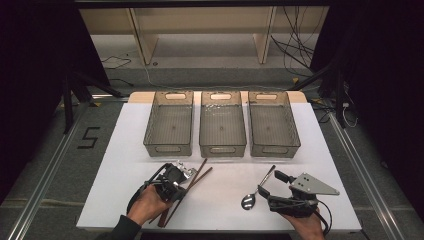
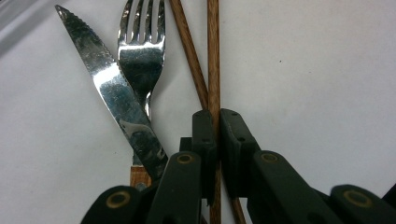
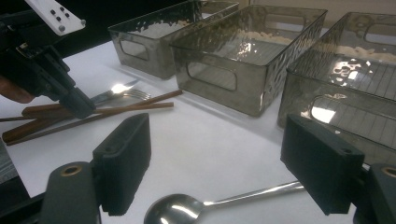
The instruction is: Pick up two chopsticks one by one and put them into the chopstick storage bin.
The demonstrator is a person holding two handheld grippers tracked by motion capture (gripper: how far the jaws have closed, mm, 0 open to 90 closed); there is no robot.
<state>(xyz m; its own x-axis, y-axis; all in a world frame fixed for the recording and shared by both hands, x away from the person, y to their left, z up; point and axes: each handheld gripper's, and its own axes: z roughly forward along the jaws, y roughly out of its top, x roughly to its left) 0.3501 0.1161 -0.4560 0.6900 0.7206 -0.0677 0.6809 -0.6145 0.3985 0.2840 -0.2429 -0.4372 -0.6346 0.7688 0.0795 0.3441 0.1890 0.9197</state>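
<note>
- Right now, the left gripper has its two black jaws squeezed tight on one long brown wooden chopstick. No gap shows beside the stick.
- That chopstick lies on the white table top, at the front left part, and runs straight out past the jaws.
- A second brown wooden chopstick lies just beside it. The two sticks cross near the jaws, and the second one is not in the grip.
- A shiny silver fork lies just to the side of the chopsticks in the left gripper view. A shiny silver knife with a jagged edge and a wooden handle lies partly over the fork.
- The person's left hand holds this gripper low over the table.
- The right gripper has its jaws wide open and holds nothing.
- A shiny silver spoon lies on the table between those open jaws. The far jaw sits over the spoon's handle, and it is hard to tell if it touches.
- The person's right hand holds this gripper at the front right of the table.
- Three see-through grey plastic bins stand side by side at the back of the table: the left bin, the middle bin and the right bin. They are well apart from the chopsticks.
</note>
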